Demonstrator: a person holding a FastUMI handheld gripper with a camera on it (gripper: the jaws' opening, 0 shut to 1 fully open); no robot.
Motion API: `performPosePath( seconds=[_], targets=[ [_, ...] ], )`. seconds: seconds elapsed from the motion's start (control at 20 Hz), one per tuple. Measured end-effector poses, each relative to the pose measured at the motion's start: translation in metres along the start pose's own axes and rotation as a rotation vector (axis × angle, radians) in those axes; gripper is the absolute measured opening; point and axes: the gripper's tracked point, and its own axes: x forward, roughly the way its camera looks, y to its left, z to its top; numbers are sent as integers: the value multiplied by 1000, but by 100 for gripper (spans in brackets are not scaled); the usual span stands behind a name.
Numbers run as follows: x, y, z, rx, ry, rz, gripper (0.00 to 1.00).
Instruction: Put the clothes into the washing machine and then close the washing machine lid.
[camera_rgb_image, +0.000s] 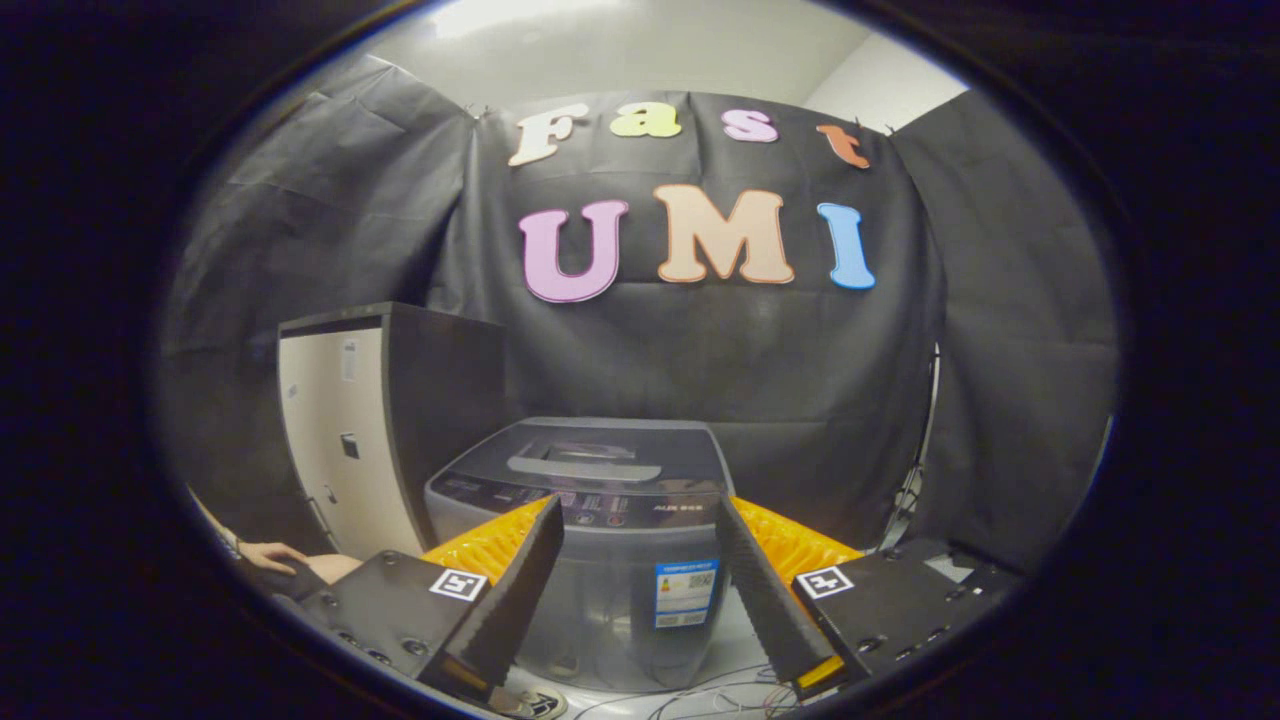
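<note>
gripper (640, 540): fingers spread wide, nothing held | washing machine (590, 560): lower centre, beyond fingers, lid (590, 450) down | cabinet (380, 420): left of it | hand (270, 555): lower left

Tall cabinet (345, 440) against black cloth wall (760, 370); loose cables (700, 697) on floor.

Staged recording booth, not real home. Black cloth wall (800, 380) draped behind and to both sides, wrinkled, with pale ceiling and plain white wall (880, 80) showing above its top edge. Top-loading washing machine (600, 530) standing alone beyond gripper (640, 520), whose fingers are spread apart with nothing between. Tall cabinet (370, 430) beside washer. Loose cables (700, 700) on floor.
</note>
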Motion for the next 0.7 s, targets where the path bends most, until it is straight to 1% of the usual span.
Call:
performPosePath(
  seconds=[0.1, 0.2, 0.35, 0.55, 0.7],
  targets=[
    [-7, 8, -5, 8, -16, 35, 96],
    [-15, 9, -15, 31, -10, 51, 96],
    [-22, 3, -38, 29, -13, 49, 96],
    [-30, 2, -59, 10, -2, 60, 96],
    [-34, 3, -61, 29, -5, 67, 96]
  ],
)
